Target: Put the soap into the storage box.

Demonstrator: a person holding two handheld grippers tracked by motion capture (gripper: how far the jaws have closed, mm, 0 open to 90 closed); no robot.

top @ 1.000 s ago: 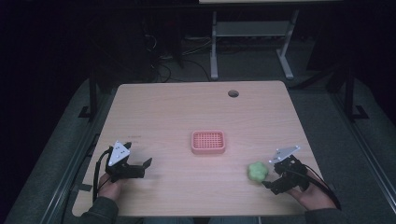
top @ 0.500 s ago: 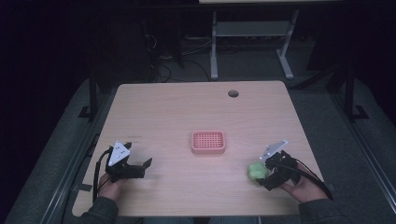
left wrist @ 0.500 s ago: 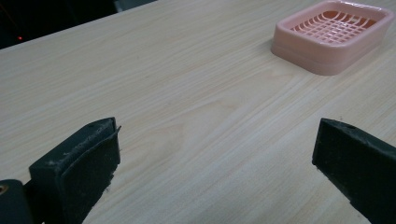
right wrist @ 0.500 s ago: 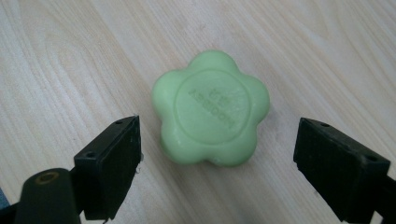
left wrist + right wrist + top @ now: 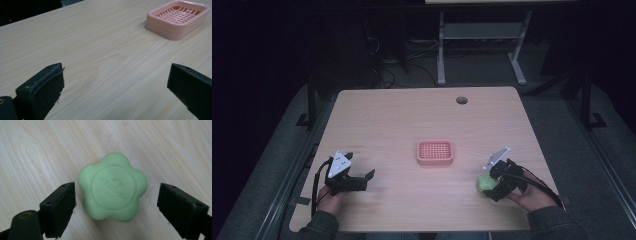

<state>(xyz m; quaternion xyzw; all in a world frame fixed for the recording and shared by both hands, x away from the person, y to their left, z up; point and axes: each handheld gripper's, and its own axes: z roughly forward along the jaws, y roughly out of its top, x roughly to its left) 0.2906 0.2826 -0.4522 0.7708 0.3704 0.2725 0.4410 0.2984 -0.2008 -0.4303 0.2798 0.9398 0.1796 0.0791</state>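
A green flower-shaped soap (image 5: 113, 186) lies flat on the wooden table (image 5: 412, 120), seen in the high view at the front right as a green soap (image 5: 485, 183). My right gripper (image 5: 117, 207) points down at it, open, one jaw on each side of the soap without touching it; in the high view the right gripper (image 5: 495, 186) sits just right of the soap. A pink slotted soap dish (image 5: 435, 152) rests mid-table, also seen as the pink dish (image 5: 178, 19) far right. My left gripper (image 5: 368, 176) rests at the front left, open with nothing between its jaws (image 5: 113, 87).
A round cable hole (image 5: 461, 100) is near the table's far edge. Beyond the table, metal stand legs (image 5: 442, 55) and cables lie on a dark floor. Bare wood stretches between the left gripper and the dish.
My right gripper has moved left toward the soap and tilted down over it, so its jaws now straddle it. The left gripper, the dish and the soap have stayed put.
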